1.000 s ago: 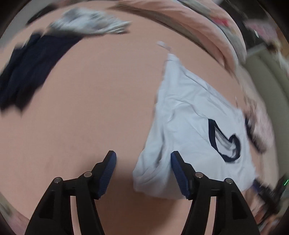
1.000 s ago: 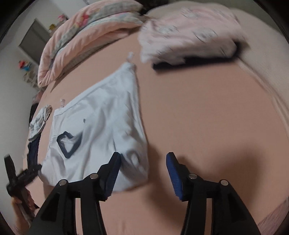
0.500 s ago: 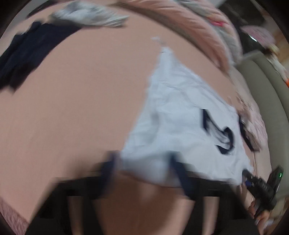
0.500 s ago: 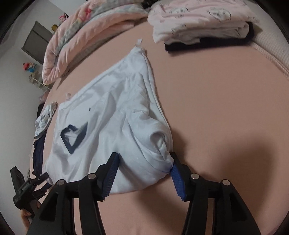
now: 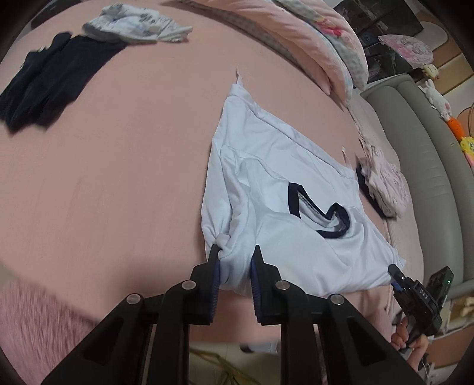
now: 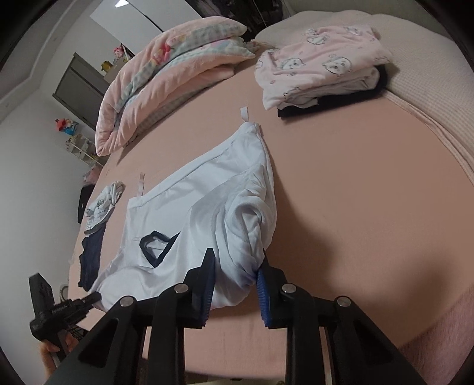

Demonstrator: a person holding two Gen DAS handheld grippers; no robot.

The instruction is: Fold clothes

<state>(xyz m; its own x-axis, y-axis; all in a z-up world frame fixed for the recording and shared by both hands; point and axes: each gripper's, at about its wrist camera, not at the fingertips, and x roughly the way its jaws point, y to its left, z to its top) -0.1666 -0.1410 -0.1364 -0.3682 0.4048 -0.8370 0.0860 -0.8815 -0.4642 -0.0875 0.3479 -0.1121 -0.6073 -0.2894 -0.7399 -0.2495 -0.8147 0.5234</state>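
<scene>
A white T-shirt [image 5: 281, 177] with a navy collar [image 5: 320, 213] lies spread on the pink bed sheet [image 5: 118, 177]. My left gripper [image 5: 235, 251] is at the shirt's near left corner. Its jaws are closing, with bunched cloth pinched between the blue pads. In the right wrist view the same shirt [image 6: 201, 201] has its near right corner gathered in my right gripper [image 6: 237, 257]. Those jaws are closing too, and they press on the fabric. Each gripper also shows in the other's view, at the shirt's near edge: the right gripper [image 5: 397, 272] and the left gripper [image 6: 91, 296].
A dark navy garment [image 5: 47, 86] and a patterned light garment [image 5: 133, 23] lie at the far left. A folded pink quilt [image 6: 166, 74] sits at the back. A folded stack of pink clothes [image 6: 320, 65] lies at the far right. The bed's near edge is right below the grippers.
Both grippers stood open over the shirt's near edge. They have since closed on its two near corners and bunched the cloth, raising it a little.
</scene>
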